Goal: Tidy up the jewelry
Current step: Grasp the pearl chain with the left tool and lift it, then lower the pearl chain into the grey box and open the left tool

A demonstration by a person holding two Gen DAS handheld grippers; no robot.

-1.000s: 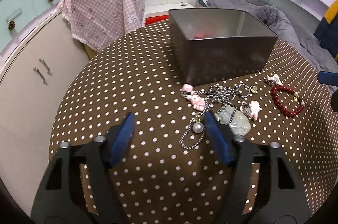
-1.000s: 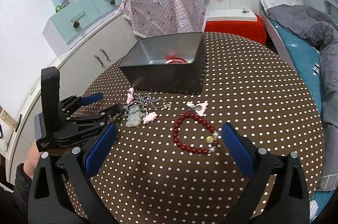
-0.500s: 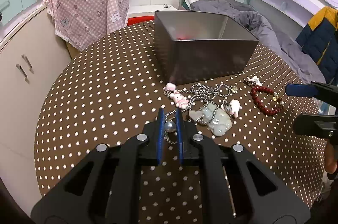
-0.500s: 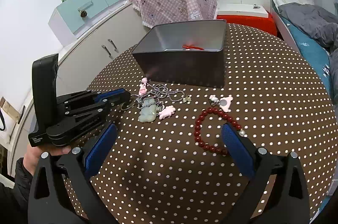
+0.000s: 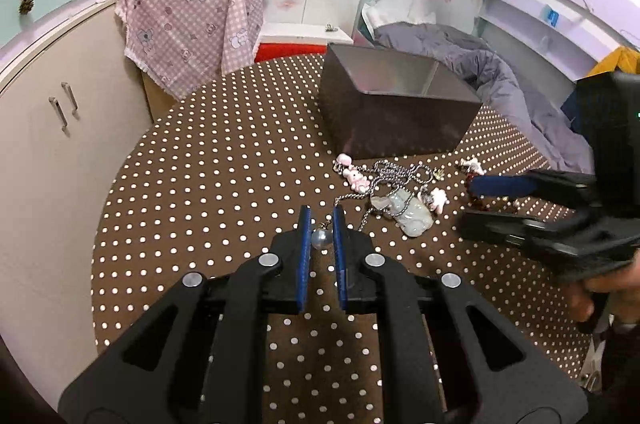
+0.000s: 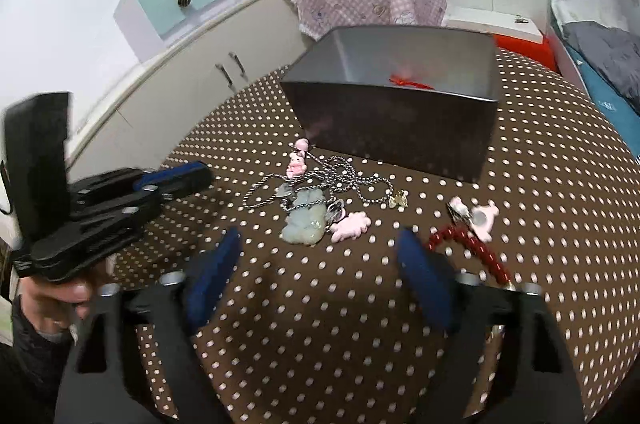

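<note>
My left gripper [image 5: 320, 224] is shut on the grey pearl [image 5: 321, 238] of a silver chain necklace [image 5: 394, 173], above the dotted table. The chain trails to a tangle with a jade pendant [image 5: 414, 214] and pink charms [image 5: 357, 178]. The grey metal box [image 5: 394, 112] stands behind them; a red item [image 6: 408, 81] lies inside. My right gripper [image 6: 320, 266] is open, low over the table, just short of the jade pendant [image 6: 305, 229]. The red bead bracelet [image 6: 476, 250] lies by its right finger [image 6: 424, 288]. The left gripper shows at the left of the right wrist view [image 6: 176, 176].
The round table [image 5: 224, 160] has a brown white-dotted cloth. A chair under a pink checked cloth [image 5: 192, 20] stands behind it, white cabinets [image 5: 52, 128] to the left, a bed with a grey duvet [image 5: 500, 80] to the right.
My left gripper, open a second ago, closed on the pearl and has pulled it back, dragging the chain. My right gripper has moved forward and lower toward the jewelry pile.
</note>
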